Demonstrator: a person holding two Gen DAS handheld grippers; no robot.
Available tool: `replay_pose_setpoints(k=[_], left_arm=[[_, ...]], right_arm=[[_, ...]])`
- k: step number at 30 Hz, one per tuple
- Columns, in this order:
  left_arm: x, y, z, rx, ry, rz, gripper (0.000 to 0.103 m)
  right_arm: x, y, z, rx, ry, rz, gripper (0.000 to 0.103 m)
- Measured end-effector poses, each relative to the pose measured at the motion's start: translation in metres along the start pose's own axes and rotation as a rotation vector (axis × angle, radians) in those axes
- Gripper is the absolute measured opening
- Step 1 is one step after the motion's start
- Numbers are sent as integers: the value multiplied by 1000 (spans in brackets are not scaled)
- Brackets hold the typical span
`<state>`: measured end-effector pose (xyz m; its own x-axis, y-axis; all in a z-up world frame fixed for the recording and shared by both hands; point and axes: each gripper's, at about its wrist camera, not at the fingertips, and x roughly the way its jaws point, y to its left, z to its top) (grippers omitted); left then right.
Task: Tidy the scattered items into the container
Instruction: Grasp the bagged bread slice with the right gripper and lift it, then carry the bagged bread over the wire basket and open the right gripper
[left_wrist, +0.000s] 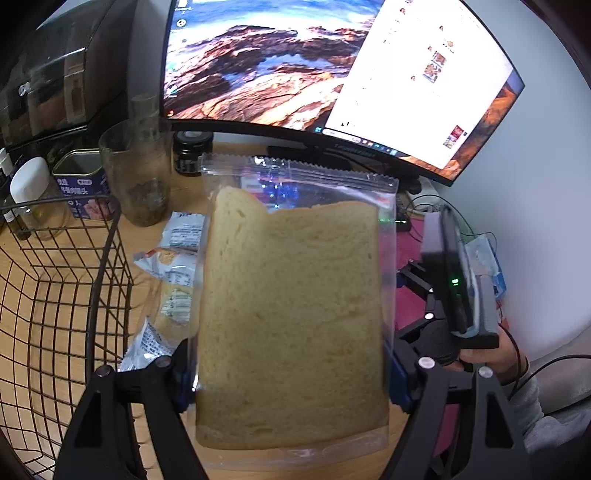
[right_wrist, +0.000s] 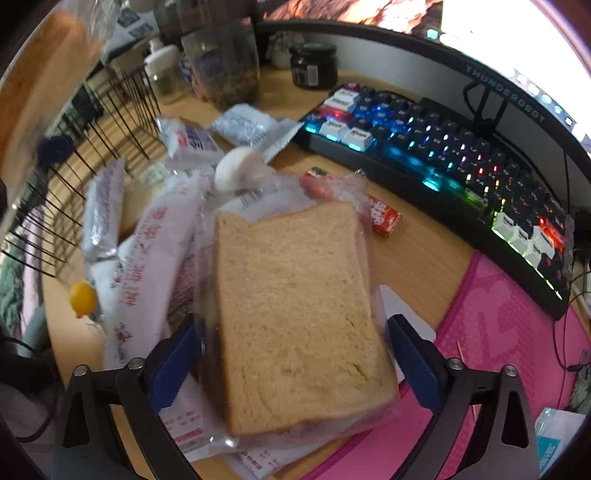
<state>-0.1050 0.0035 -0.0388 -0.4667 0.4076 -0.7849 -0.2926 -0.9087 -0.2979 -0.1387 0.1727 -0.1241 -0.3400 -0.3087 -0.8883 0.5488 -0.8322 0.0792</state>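
A bread slice in a clear zip bag (left_wrist: 291, 302) hangs above the wooden desk, with my left gripper (left_wrist: 291, 369) shut on the bag's two side edges. The black wire basket (left_wrist: 107, 236) stands just to its left. In the right wrist view a second bagged bread slice (right_wrist: 295, 302) lies on a pile of white snack packets (right_wrist: 147, 266). My right gripper (right_wrist: 295, 354) straddles it, jaws open, the blue pads (right_wrist: 177, 362) close to the bag's sides. A white egg-shaped item (right_wrist: 236, 170), a sausage (right_wrist: 317, 188) and a small red packet (right_wrist: 384, 218) lie beyond.
A lit keyboard (right_wrist: 443, 155) and curved monitor (left_wrist: 295, 66) stand behind the pile. A glass jar (left_wrist: 136, 173), a tin (left_wrist: 81, 181) and a black jar (left_wrist: 192, 151) stand by the basket. A pink mat (right_wrist: 498, 332) lies at the right. A person's hand (left_wrist: 491, 354) grips the right tool.
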Motion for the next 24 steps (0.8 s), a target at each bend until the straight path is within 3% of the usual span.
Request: replay_pose_setpoints(k=[5, 13, 18, 24], left_arm=[[-4, 0, 0, 2, -12, -8, 81], [-43, 5, -4, -9, -100, -20, 81], [-94, 23, -14, -23, -184, 44, 81], [-155, 86, -37, -103, -228, 215, 81]], right_arm=[[-10, 2, 0, 20, -7, -5, 72], [-64, 14, 0, 126, -125, -53, 69], [-115, 82, 17, 50, -253, -57, 69], [-127, 170, 47, -75, -311, 0, 69]])
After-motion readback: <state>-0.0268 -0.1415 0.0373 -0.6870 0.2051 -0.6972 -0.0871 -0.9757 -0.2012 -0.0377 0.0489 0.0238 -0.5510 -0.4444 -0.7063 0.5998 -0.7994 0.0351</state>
